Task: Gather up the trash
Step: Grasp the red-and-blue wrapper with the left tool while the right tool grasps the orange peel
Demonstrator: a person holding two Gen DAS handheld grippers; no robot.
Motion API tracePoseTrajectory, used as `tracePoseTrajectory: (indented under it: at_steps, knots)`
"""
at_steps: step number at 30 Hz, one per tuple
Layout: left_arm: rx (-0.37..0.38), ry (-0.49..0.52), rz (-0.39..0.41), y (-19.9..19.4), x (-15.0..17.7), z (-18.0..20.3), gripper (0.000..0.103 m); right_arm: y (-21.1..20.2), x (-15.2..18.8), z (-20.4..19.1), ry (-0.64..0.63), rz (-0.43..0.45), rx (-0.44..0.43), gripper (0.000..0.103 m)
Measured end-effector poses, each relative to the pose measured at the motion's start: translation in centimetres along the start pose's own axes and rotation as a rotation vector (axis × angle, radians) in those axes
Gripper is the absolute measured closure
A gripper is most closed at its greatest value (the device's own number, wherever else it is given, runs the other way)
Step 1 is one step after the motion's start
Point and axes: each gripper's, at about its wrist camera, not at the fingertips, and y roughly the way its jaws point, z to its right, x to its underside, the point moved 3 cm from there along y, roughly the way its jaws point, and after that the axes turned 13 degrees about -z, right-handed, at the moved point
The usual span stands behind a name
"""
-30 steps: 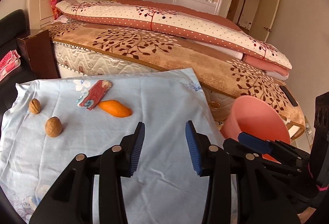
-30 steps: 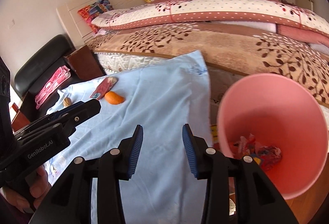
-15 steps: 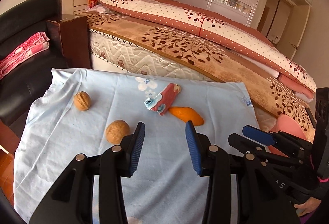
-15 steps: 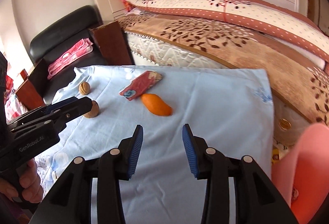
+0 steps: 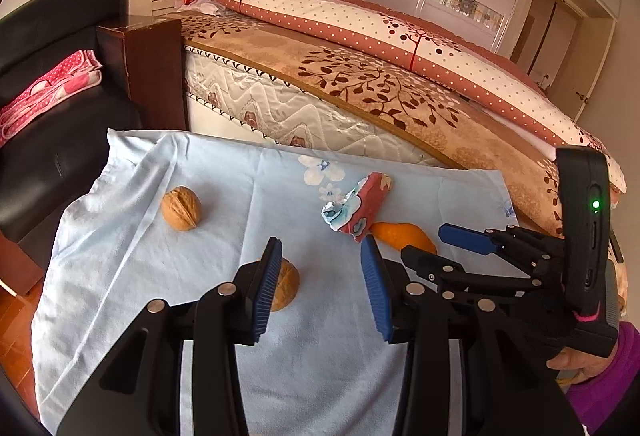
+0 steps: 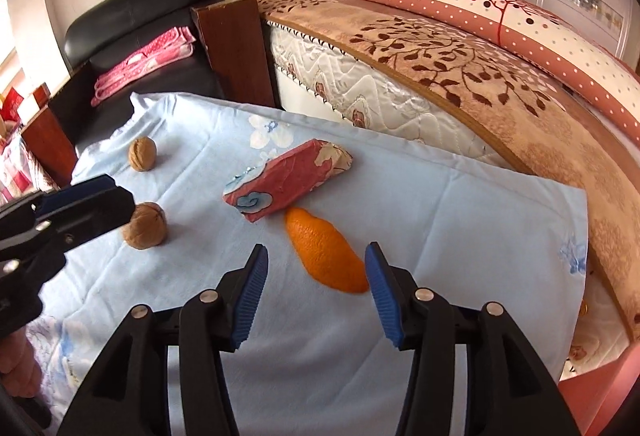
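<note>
The left tongs (image 5: 318,276) hang apart over the pale blue cloth (image 5: 224,191) on the desk, holding nothing; their left finger hides part of the near walnut (image 5: 286,286). A second walnut (image 5: 181,208) lies farther off. The right tongs (image 6: 316,284) are opening, the orange peel (image 6: 326,256) on the cloth just ahead, near the right pad, ungripped. The crumpled red wrapper (image 6: 290,179) lies just beyond the peel; from the left wrist it covers the peel's end. A pink bin (image 6: 600,396) is cut off at the corner
</note>
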Motion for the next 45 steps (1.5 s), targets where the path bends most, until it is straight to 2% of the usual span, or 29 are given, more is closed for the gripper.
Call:
tracePoseTrajectory:
  at_steps: [3,5,6,8,10,12,16,22,28,32,38,41,45]
  knots:
    - [-0.002,0.014,-0.007,0.4,-0.3,0.0,0.062,0.8,-0.3,0.0,-0.015,-0.011,0.003,0.053]
    - [-0.004,0.023,-0.015,0.6,-0.4,0.1,0.062,1.2,-0.5,-0.1,-0.027,-0.022,0.012,0.060]
    - [-0.005,0.026,-0.018,0.8,-0.5,0.1,0.062,1.4,-0.5,0.0,-0.029,-0.021,0.033,0.069]
    - [-0.003,0.036,-0.025,1.0,-0.8,0.4,0.062,1.5,-0.5,0.0,-0.030,-0.022,0.037,0.074]
    - [0.002,0.049,-0.033,1.3,-1.0,0.7,0.062,1.3,-0.3,0.2,-0.022,-0.016,0.034,0.086]
    - [-0.003,0.069,-0.036,1.5,-1.3,1.2,0.062,0.8,0.0,0.6,-0.008,-0.011,0.019,0.089]
    - [-0.010,0.108,-0.052,2.5,-1.9,2.2,0.062,-1.1,1.1,1.2,0.045,0.020,-0.019,0.090]
    - [-0.013,0.090,-0.102,5.3,-3.1,3.0,0.062,-4.0,3.6,2.4,0.150,0.061,-0.093,0.090]
    - [-0.083,0.104,-0.134,8.0,-3.9,3.7,0.062,-5.0,5.6,3.1,0.181,0.042,-0.098,0.090]
    - [-0.099,0.104,-0.156,9.3,-4.1,3.8,0.062,-5.3,6.4,3.6,0.203,0.039,-0.103,0.090]
    - [-0.124,0.136,-0.131,9.5,-3.4,4.5,0.062,-5.8,7.5,3.8,0.226,0.038,-0.109,0.090]
    - [-0.117,0.139,-0.121,9.1,-3.0,4.9,0.081,-6.1,8.1,3.8,0.235,0.041,-0.110,0.090]
    - [-0.099,0.137,-0.104,8.0,-2.4,5.4,0.091,-6.8,8.8,3.7,0.244,0.047,-0.108,0.090]
